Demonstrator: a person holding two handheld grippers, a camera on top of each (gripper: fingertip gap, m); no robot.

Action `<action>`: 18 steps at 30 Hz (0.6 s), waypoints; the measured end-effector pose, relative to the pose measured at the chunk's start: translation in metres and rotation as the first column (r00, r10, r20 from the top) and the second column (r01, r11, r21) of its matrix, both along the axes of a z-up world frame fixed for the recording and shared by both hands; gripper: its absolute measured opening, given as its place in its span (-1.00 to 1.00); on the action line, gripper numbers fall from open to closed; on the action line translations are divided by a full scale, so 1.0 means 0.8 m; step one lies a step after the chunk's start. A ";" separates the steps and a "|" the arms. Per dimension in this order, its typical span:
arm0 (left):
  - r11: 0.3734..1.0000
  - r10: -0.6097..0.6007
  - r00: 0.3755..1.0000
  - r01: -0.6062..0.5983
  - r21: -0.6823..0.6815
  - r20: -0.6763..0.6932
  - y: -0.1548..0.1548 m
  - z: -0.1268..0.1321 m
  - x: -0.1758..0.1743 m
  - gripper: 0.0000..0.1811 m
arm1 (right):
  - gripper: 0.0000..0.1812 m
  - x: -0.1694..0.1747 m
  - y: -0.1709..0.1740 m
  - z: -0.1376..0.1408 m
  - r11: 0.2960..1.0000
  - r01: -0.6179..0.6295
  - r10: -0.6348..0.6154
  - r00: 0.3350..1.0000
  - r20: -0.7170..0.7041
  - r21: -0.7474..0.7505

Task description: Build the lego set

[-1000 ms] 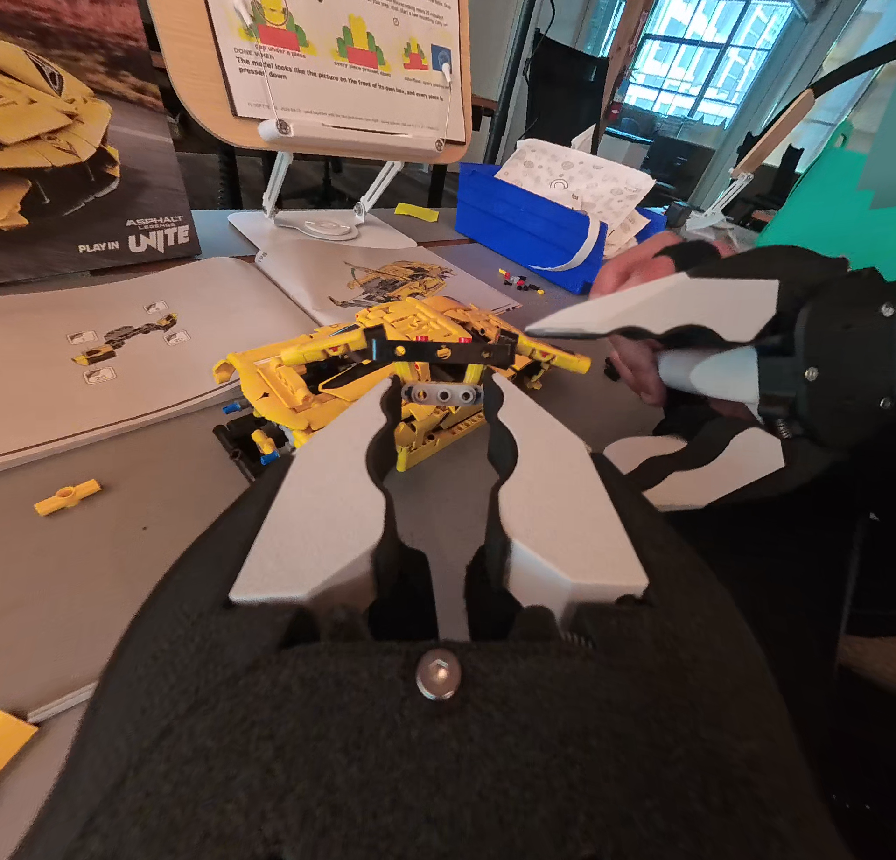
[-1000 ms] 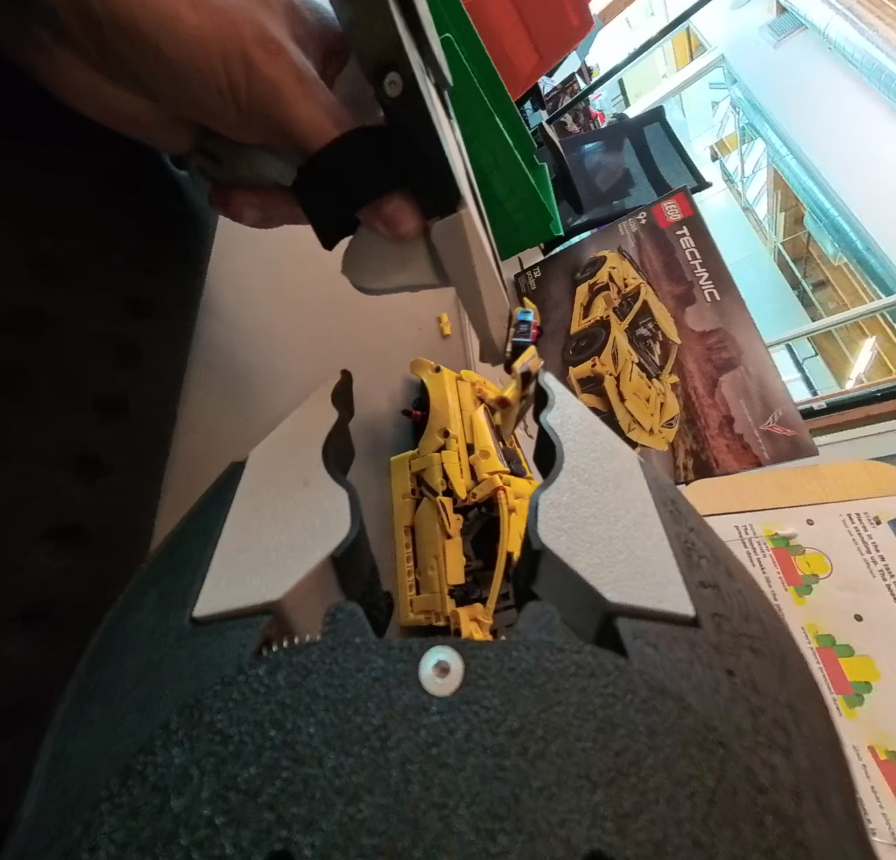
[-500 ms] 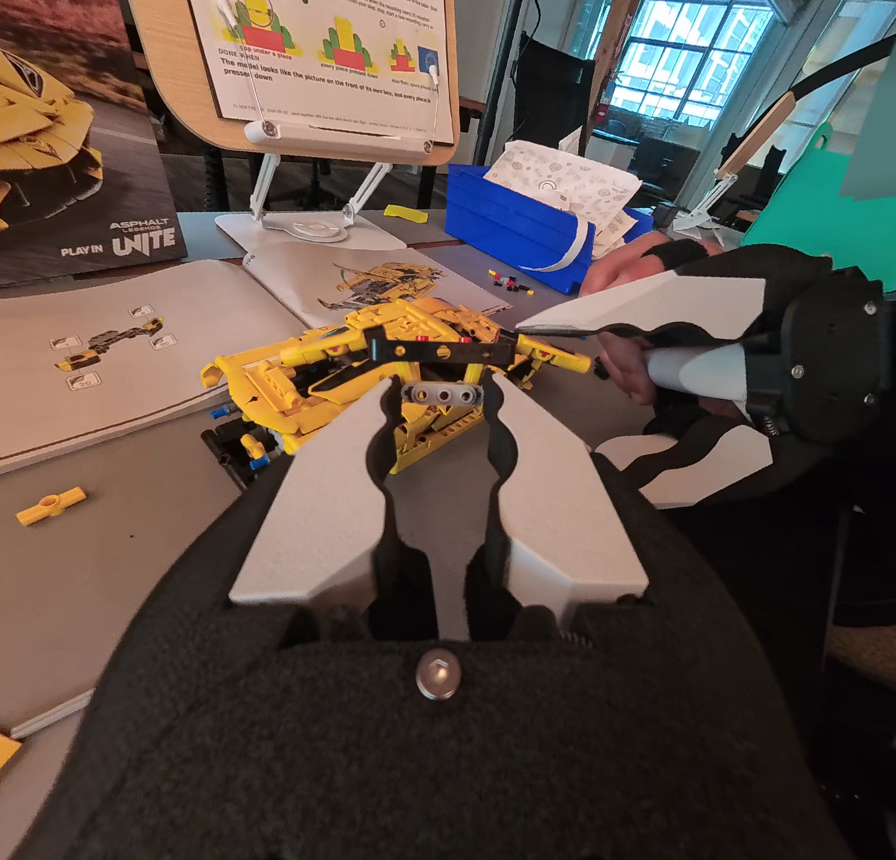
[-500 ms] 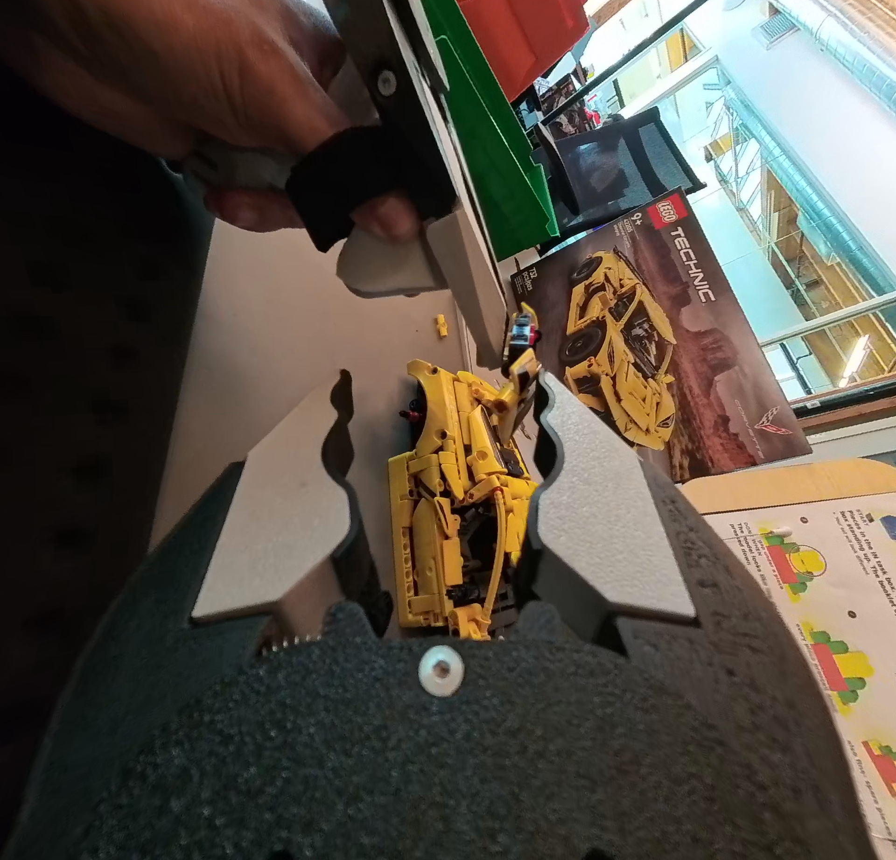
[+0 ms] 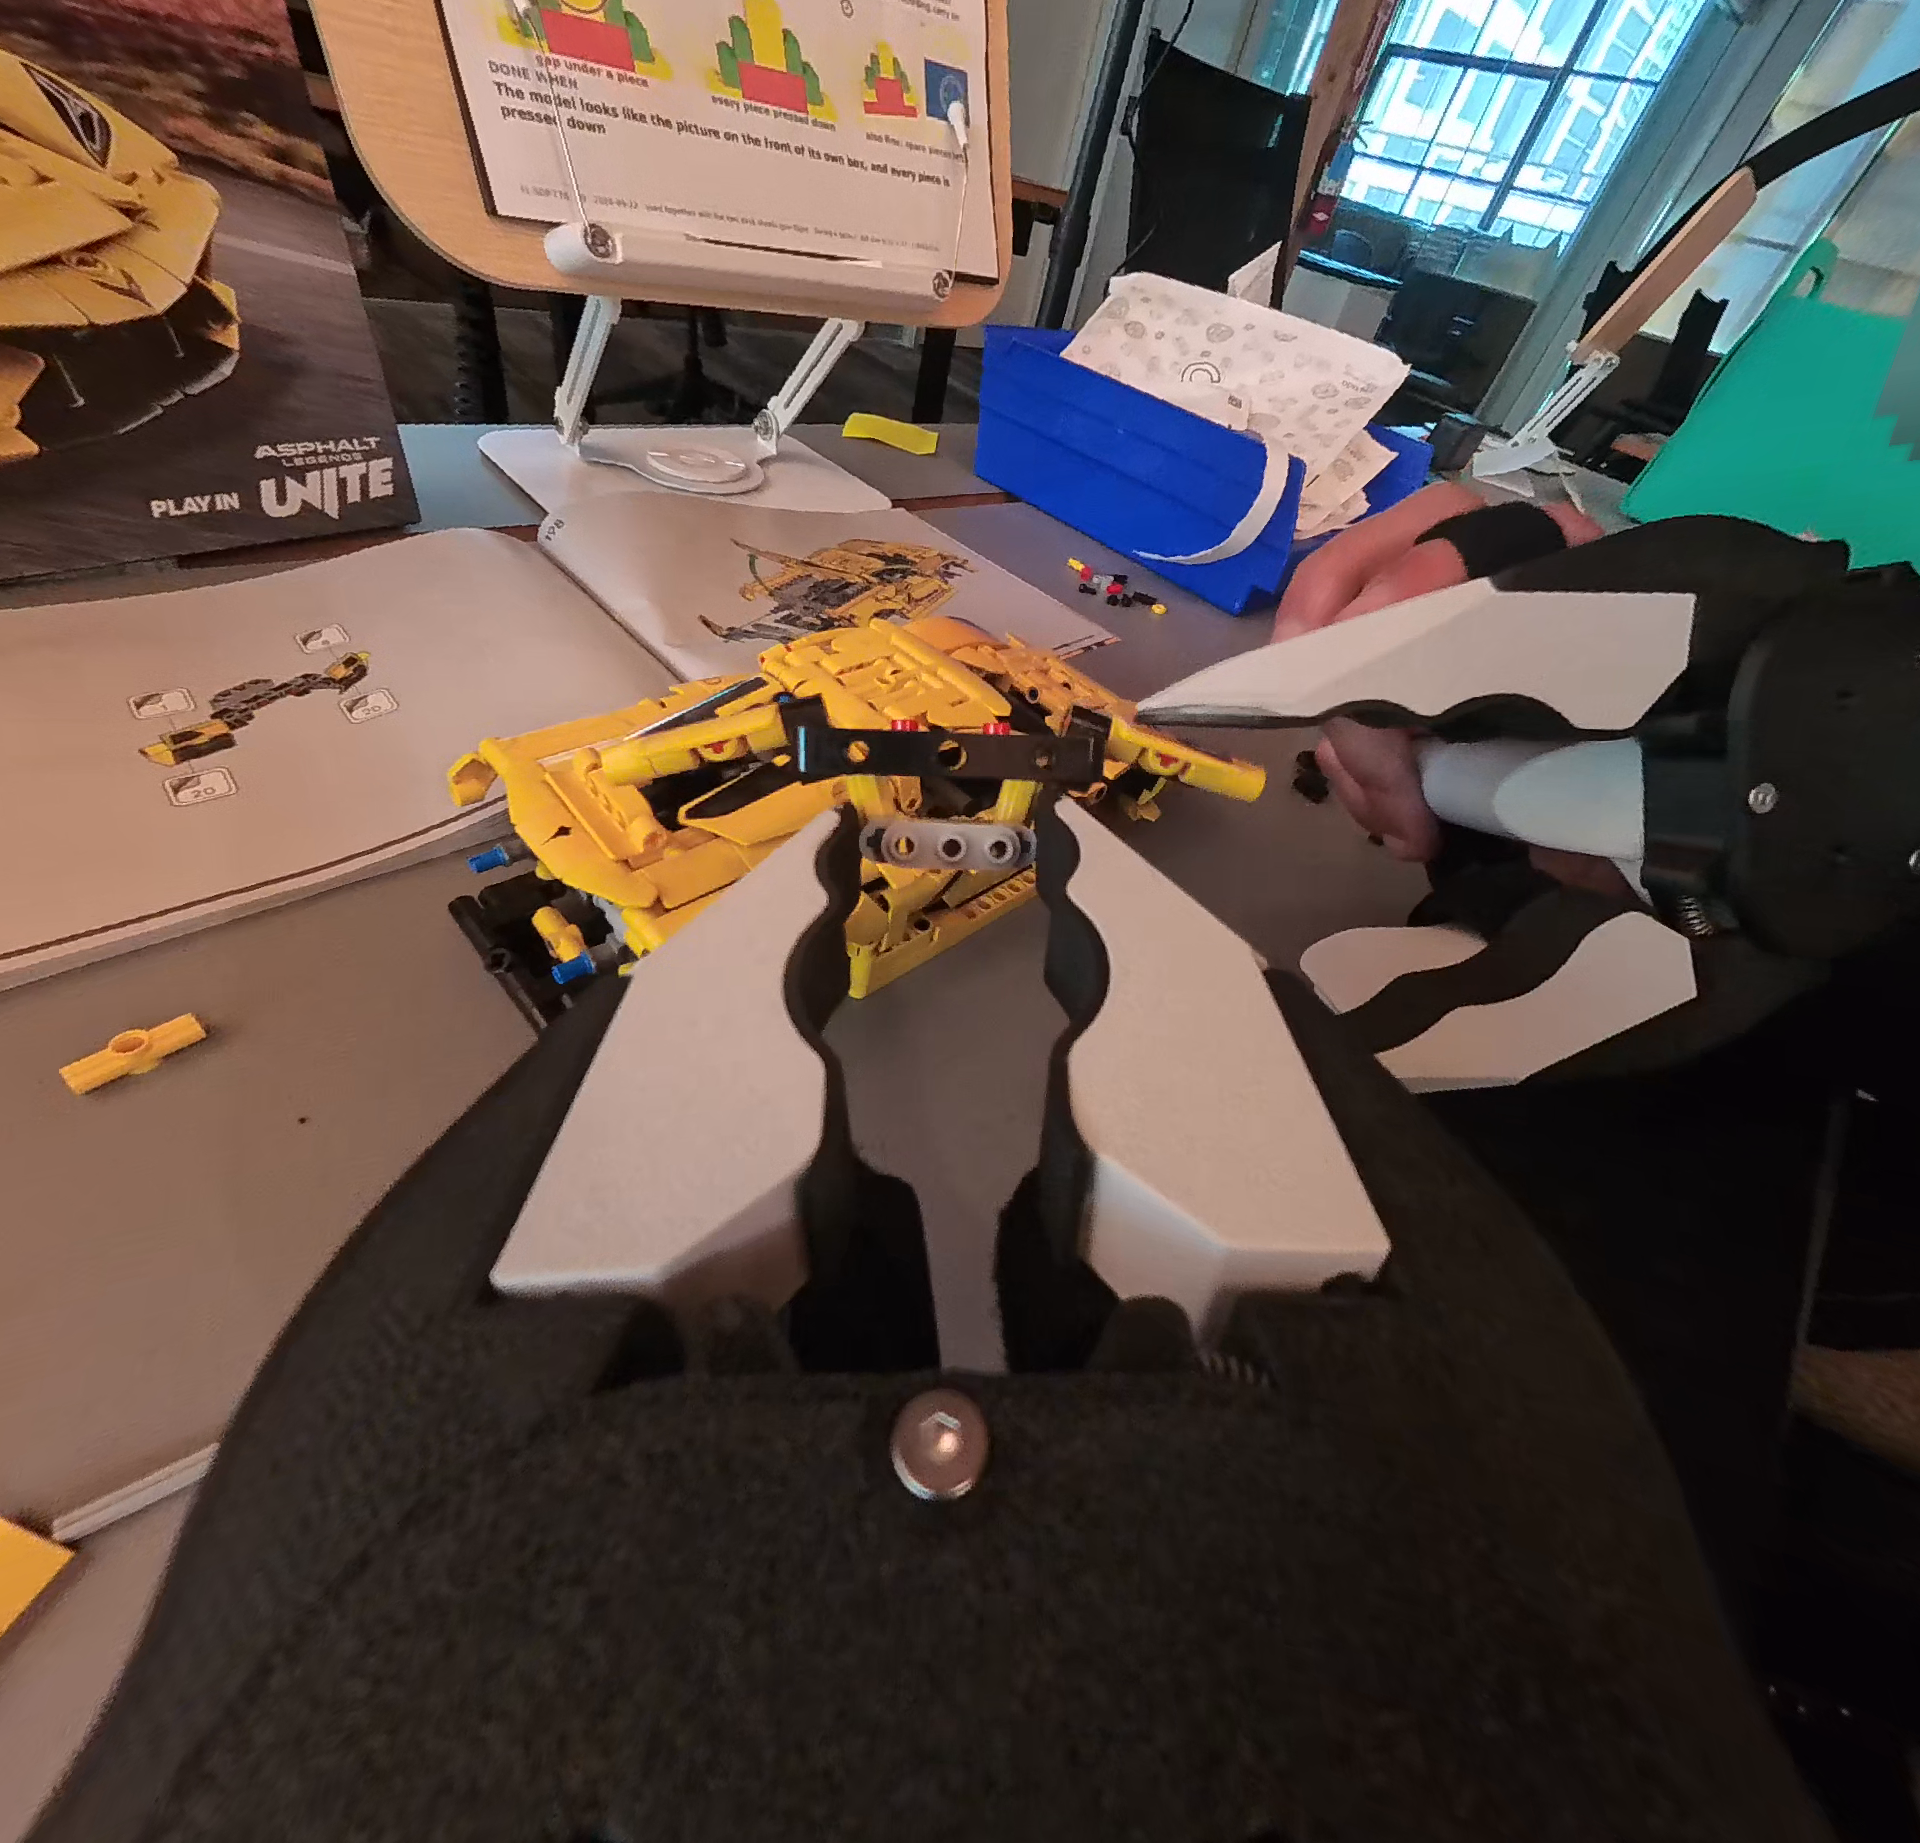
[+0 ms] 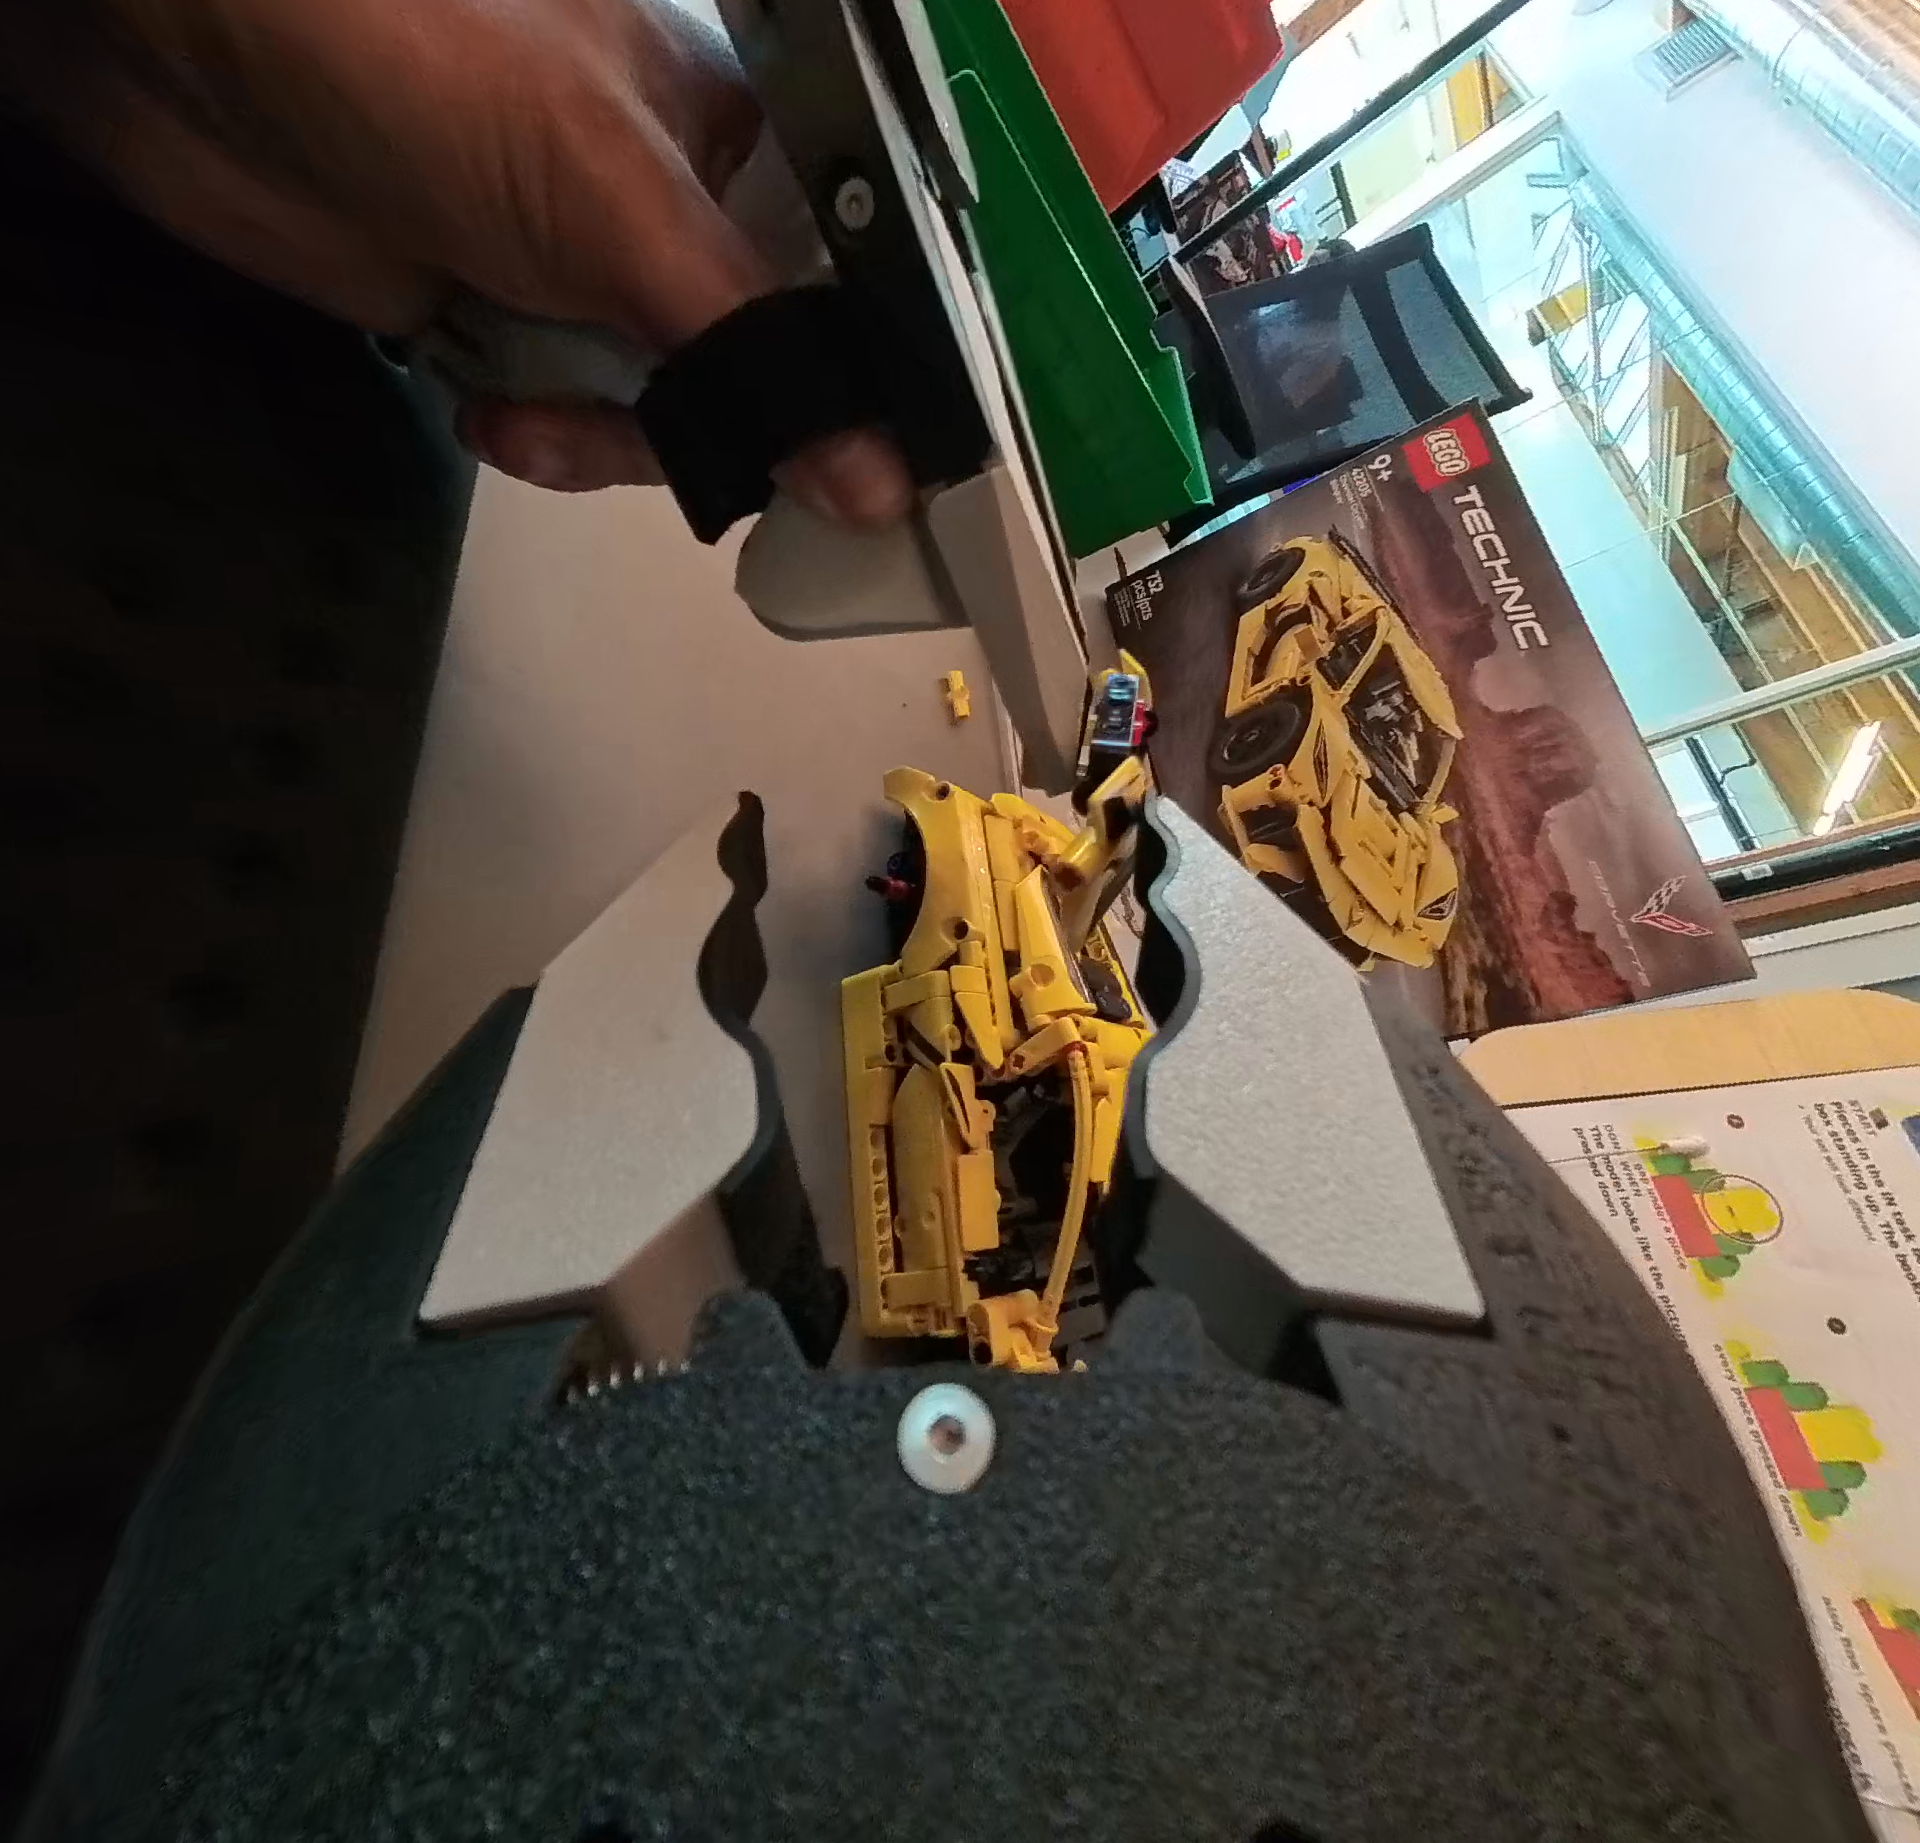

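Observation:
A part-built yellow Lego car point(image 5: 644, 817) lies on the grey table point(image 5: 260, 1170). My left gripper point(image 5: 940, 848) is shut on a small grey three-hole beam point(image 5: 948, 846) that carries a black beam point(image 5: 935, 754) with yellow arms, held just in front of and above the car. My right gripper point(image 5: 1226, 837) comes in from the right, open, its upper fingertip point(image 5: 1153, 707) touching the right end of that sub-assembly. In the right wrist view the right gripper point(image 6: 951, 817) is open wide with the car point(image 6: 966, 1066) seen between its fingers, and the left gripper's finger point(image 6: 1018, 650) reaches in from above.
An open instruction booklet point(image 5: 312, 733) lies left of the car, the set's box point(image 5: 156, 287) stands behind it. A sheet on a stand point(image 5: 727, 79) and a blue bin point(image 5: 1122, 453) are at the back. A loose yellow piece point(image 5: 130, 1050) and small parts point(image 5: 1117, 583) lie on the table.
Almost nothing. Both views shifted slightly; the left gripper keeps its hold on the sub-assembly and the right fingertip stays at its right end.

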State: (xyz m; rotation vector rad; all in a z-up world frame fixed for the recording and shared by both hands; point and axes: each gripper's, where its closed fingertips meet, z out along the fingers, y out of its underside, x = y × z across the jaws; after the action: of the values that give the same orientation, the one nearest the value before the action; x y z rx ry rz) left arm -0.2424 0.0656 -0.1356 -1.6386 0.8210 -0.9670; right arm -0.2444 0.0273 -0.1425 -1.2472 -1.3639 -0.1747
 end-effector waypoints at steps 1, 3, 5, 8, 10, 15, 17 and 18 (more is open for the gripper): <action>1.000 -0.001 1.000 0.001 0.008 0.000 -0.001 0.001 0.000 -0.64 | -0.23 0.000 0.000 0.001 1.000 -0.002 0.002 1.000 -0.006 0.001; 1.000 -0.004 1.000 0.004 0.013 0.006 -0.002 0.003 0.000 -0.64 | -0.23 -0.001 -0.001 0.003 1.000 -0.006 0.006 1.000 -0.018 -0.002; 1.000 -0.018 1.000 0.017 0.016 0.018 -0.004 0.006 0.001 -0.64 | -0.23 0.000 -0.001 0.006 1.000 -0.006 0.006 1.000 -0.025 0.003; 1.000 -0.008 1.000 0.008 0.024 0.014 -0.002 0.006 0.000 -0.64 | -0.23 0.006 0.003 0.012 1.000 0.009 -0.009 0.999 -0.041 0.013; 1.000 -0.010 1.000 0.009 0.015 0.024 -0.002 0.006 -0.001 -0.64 | -0.25 0.009 0.005 0.013 1.000 0.016 -0.016 0.999 -0.048 0.001; 1.000 0.000 1.000 0.000 0.012 0.013 0.000 0.004 -0.002 -0.64 | -0.30 0.006 0.002 0.001 1.000 0.008 -0.008 1.000 0.025 0.021; 1.000 -0.001 1.000 0.001 0.006 0.011 0.000 0.003 -0.002 -0.64 | -0.32 0.007 0.002 0.001 1.000 0.011 -0.012 0.999 0.031 0.025; 1.000 -0.001 1.000 0.001 0.007 0.007 0.000 0.003 -0.002 -0.64 | -0.32 0.007 0.002 0.000 1.000 0.013 -0.014 1.000 0.029 0.016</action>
State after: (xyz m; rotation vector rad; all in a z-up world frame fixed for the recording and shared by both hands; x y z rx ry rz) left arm -0.2436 0.0655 -0.1335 -1.6279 0.8193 -0.9690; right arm -0.2389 0.0290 -0.1421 -1.2451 -1.3766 -0.2129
